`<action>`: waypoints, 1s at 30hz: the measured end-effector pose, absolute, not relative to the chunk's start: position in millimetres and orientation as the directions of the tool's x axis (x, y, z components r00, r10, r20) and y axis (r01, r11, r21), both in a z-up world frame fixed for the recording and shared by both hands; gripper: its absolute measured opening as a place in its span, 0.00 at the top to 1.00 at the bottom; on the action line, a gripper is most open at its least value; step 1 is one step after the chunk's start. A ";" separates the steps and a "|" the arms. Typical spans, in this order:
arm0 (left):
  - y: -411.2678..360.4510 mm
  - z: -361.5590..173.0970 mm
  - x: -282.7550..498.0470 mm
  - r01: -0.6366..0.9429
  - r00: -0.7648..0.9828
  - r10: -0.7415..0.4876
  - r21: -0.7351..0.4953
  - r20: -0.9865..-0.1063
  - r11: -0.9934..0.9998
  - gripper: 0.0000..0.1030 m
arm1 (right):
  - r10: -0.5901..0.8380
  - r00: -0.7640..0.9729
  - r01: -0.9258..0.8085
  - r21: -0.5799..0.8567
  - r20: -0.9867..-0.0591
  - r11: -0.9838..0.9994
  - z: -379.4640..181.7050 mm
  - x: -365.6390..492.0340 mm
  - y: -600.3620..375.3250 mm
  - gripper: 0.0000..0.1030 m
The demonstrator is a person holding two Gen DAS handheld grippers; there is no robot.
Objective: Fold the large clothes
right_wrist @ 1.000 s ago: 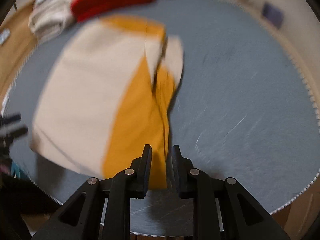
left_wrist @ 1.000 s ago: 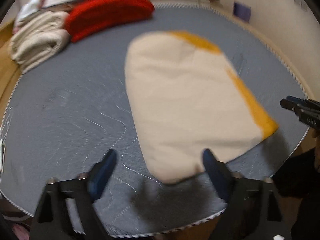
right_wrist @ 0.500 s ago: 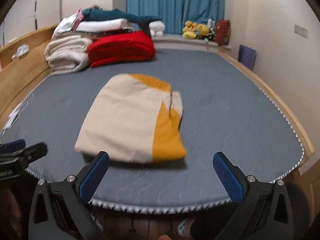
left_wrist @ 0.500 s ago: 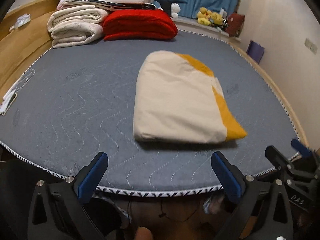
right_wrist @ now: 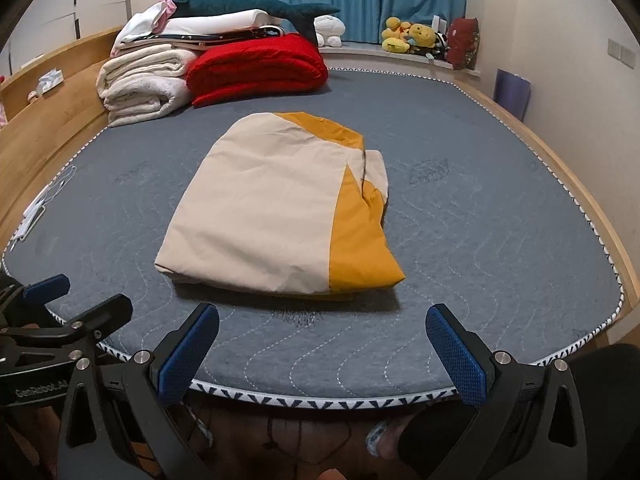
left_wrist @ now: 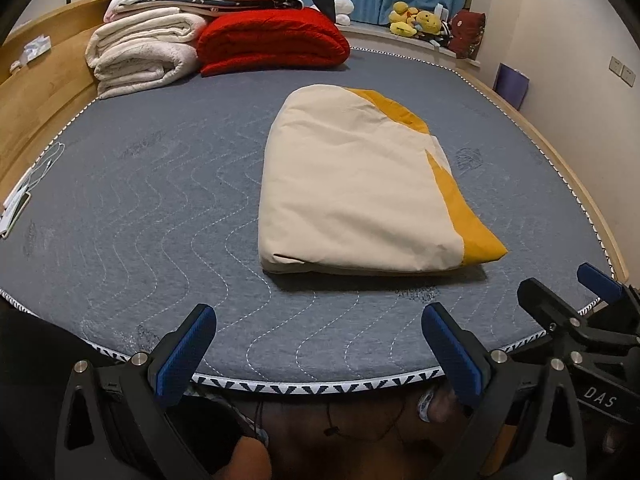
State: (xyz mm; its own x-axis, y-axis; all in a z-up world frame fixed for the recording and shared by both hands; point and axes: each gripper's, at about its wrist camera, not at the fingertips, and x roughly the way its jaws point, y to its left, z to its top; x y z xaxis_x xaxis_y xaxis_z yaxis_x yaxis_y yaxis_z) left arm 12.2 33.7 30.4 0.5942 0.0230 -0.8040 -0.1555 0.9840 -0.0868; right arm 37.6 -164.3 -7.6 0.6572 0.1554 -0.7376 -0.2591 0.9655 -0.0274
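The folded blanket (left_wrist: 360, 184) now lies released on the bed (left_wrist: 140, 208); both the left gripper (left_wrist: 320, 354) and the right gripper (right_wrist: 324, 354), jaws just opened wide and empty, have pulled back to its edge.

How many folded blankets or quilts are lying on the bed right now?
3, counting bulky folded bedding only: the cream-and-mustard quilt mid-mattress, the red quilt at the far end, and the cream fleece blanket left of it. Thinner folded linens are stacked on top; more may be hidden.

— Where's the folded cream-and-yellow cover (left_wrist: 360, 184)?
— Flat on the grey bed (left_wrist: 160, 200), centre-right. The left gripper (left_wrist: 318, 354) hangs at the near edge, jaws wide, nothing between them.
— And far left?
— A red blanket (left_wrist: 272, 40) beside stacked white blankets (left_wrist: 144, 56).
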 end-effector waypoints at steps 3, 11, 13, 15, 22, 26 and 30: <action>35.0 27.1 12.6 -0.158 0.587 0.029 -0.079 -0.809 0.984 0.00 | 0.163 0.654 -0.266 -0.023 -0.739 0.964 -8.6 39.0 -162.6 0.00; 38.6 22.9 15.2 -0.167 0.582 0.024 -0.091 -0.813 0.982 0.01 | 0.180 0.646 -0.284 -0.015 -0.742 0.959 -12.1 43.1 -156.4 0.00; 38.4 23.0 15.2 -0.167 0.584 0.024 -0.091 -0.811 0.982 0.01 | 0.180 0.647 -0.285 -0.016 -0.741 0.958 -12.1 43.5 -156.7 0.00; 38.6 23.0 15.1 -0.166 0.585 0.022 -0.093 -0.811 0.982 0.01 | 0.180 0.650 -0.284 -0.017 -0.738 0.959 -12.3 44.0 -155.6 0.00; 38.7 22.9 14.6 -0.164 0.584 0.014 -0.100 -0.812 0.981 0.01 | 0.178 0.654 -0.282 -0.018 -0.736 0.959 -13.2 44.4 -153.4 0.00; 39.2 23.0 14.5 -0.164 0.585 0.012 -0.103 -0.811 0.981 0.01 | 0.179 0.654 -0.283 -0.018 -0.735 0.959 -13.2 44.8 -154.1 0.00; 38.9 23.0 14.5 -0.164 0.584 0.012 -0.103 -0.811 0.981 0.01 | 0.179 0.654 -0.282 -0.017 -0.735 0.959 -13.6 45.1 -153.2 0.00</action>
